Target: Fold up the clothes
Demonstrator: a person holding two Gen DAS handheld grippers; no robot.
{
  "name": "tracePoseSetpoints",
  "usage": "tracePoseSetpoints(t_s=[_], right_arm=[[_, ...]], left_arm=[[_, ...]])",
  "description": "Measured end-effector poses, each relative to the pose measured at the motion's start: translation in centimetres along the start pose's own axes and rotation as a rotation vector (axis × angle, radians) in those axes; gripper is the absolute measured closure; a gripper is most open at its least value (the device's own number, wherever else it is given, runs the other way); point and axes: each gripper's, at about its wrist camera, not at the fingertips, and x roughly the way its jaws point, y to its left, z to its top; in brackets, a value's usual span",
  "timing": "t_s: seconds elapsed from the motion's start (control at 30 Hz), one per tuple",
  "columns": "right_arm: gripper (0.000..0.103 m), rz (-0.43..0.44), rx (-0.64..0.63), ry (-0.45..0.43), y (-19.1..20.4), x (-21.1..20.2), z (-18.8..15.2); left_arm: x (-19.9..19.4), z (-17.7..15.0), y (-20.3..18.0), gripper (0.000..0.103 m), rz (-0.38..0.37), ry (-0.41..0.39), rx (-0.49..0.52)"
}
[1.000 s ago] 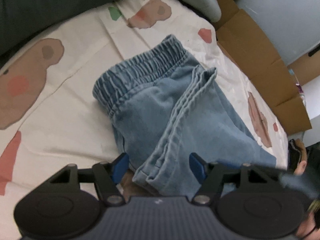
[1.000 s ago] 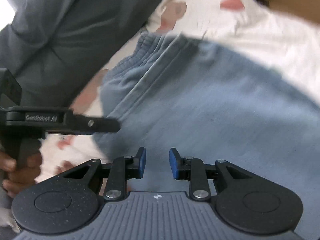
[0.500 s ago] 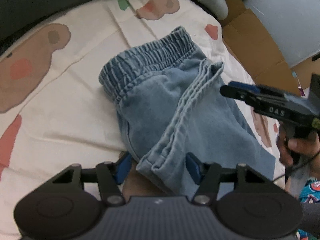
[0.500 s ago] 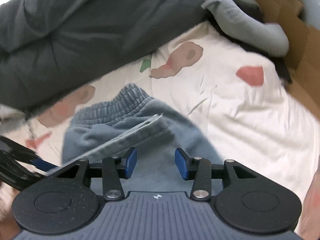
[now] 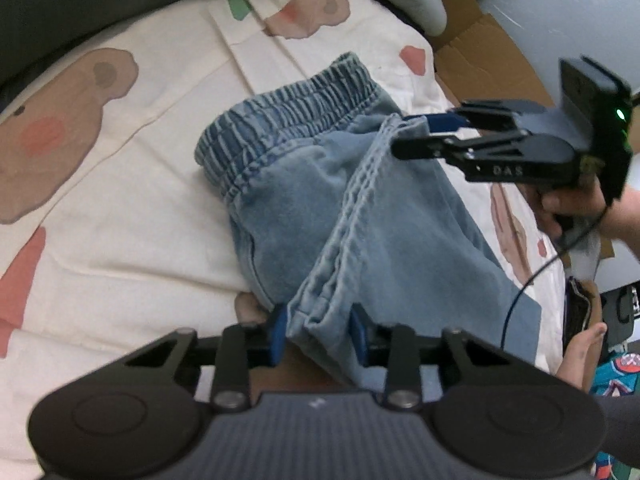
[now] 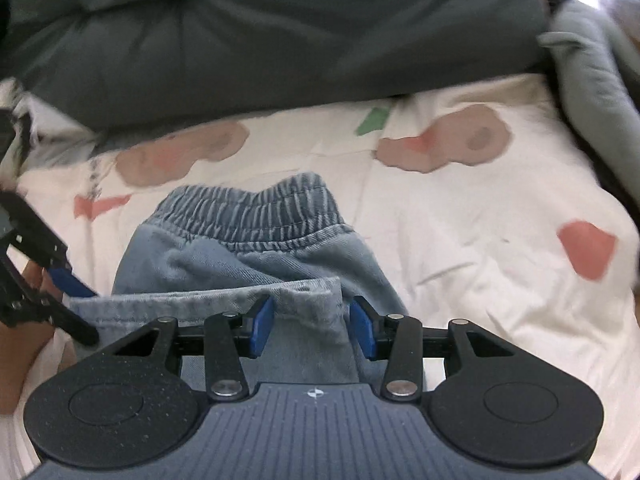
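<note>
A pair of light blue denim pants (image 5: pixel 320 200) with an elastic waistband lies folded on a cream printed bedsheet (image 5: pixel 120 200). My left gripper (image 5: pixel 318 334) is open, its blue pads on either side of the folded hem end nearest me. My right gripper (image 6: pixel 312 326) is open around the other end of the same hem strip (image 6: pixel 312 296); it also shows in the left wrist view (image 5: pixel 420 136), at the hem corner by the waistband. The pants also show in the right wrist view (image 6: pixel 248 240).
A dark grey duvet (image 6: pixel 280 40) lies along the far side of the bed. A grey garment (image 6: pixel 592 80) lies at the far right. Cardboard (image 5: pixel 480 52) stands beside the bed's right edge.
My left gripper has narrowed and moved in around the hem end. My right gripper has swung over to the hem corner near the waistband, its fingers now on both sides of the strip.
</note>
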Motion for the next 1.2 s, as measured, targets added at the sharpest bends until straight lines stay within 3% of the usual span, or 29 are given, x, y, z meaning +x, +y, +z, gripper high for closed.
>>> tracePoseSetpoints(t_s=[0.23, 0.43, 0.5, 0.6, 0.63, 0.77, 0.9, 1.2], right_arm=[[0.053, 0.102, -0.090, 0.092, -0.7, 1.3, 1.1], [0.054, 0.187, -0.165, 0.169, -1.3, 2.4, 2.0], [0.057, 0.174, -0.170, 0.168, -1.2, 2.2, 2.1], [0.070, 0.154, -0.177, 0.166, -1.0, 1.8, 2.3], [0.080, 0.148, -0.177, 0.164, -0.9, 1.7, 2.3], [0.088, 0.149, -0.129, 0.124, -1.7, -1.0, 2.3], [0.089, 0.122, -0.056, 0.071, -2.9, -3.8, 2.5], [0.089, 0.043, -0.047, 0.008, -3.8, -6.7, 4.8]], left_arm=[[0.6, 0.3, -0.1, 0.050, -0.038, 0.001, -0.038], [1.0, 0.3, -0.3, 0.071, 0.005, 0.025, -0.018], [0.7, 0.3, -0.2, 0.077, -0.003, 0.020, -0.024], [-0.3, 0.3, -1.1, 0.083, -0.021, -0.002, 0.007], [-0.8, 0.4, -1.5, 0.084, -0.034, -0.016, 0.019], [-2.4, 1.4, -2.6, 0.085, -0.041, -0.077, 0.047], [-3.1, 2.4, -3.1, 0.085, -0.060, -0.104, 0.047], [-4.4, 5.3, -2.9, 0.085, -0.029, -0.178, 0.022]])
